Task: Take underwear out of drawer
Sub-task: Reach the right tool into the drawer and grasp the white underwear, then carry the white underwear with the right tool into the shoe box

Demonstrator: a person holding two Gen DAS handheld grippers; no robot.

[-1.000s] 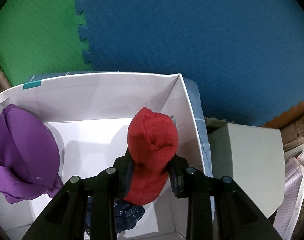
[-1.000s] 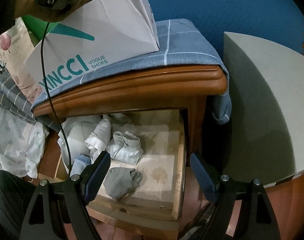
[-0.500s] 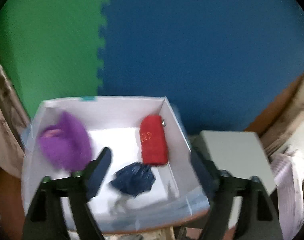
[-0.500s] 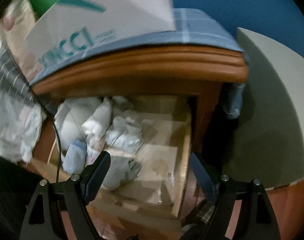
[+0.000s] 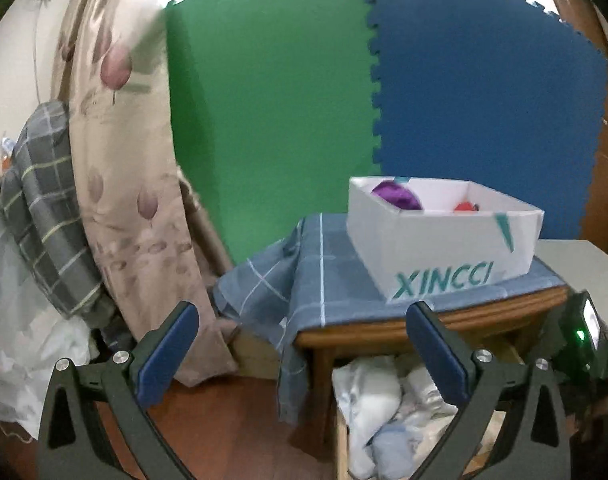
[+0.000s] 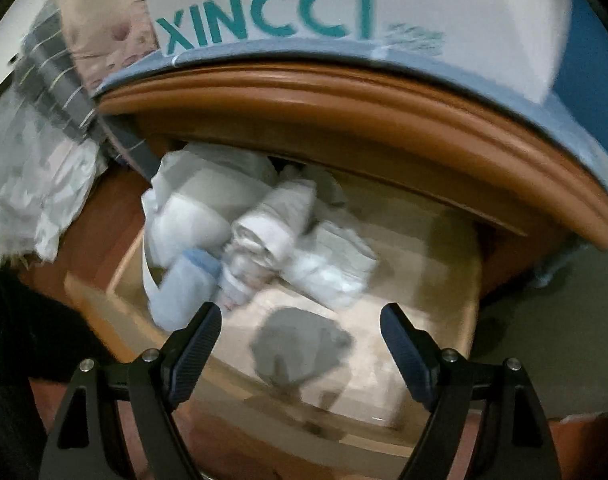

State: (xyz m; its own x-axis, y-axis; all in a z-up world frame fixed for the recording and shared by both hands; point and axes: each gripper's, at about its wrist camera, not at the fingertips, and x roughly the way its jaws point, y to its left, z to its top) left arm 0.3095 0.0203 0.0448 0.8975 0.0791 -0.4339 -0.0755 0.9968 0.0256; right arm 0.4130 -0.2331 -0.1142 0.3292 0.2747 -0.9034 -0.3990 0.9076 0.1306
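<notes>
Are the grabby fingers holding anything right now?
No. The left gripper, which just opened, and the right gripper are both empty; the gray underwear lies in the drawer.

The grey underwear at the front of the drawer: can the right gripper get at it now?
Probably yes. The drawer is open, the grey underwear lies alone and uncovered, and the right gripper hangs above it, jaws open and empty.
</notes>
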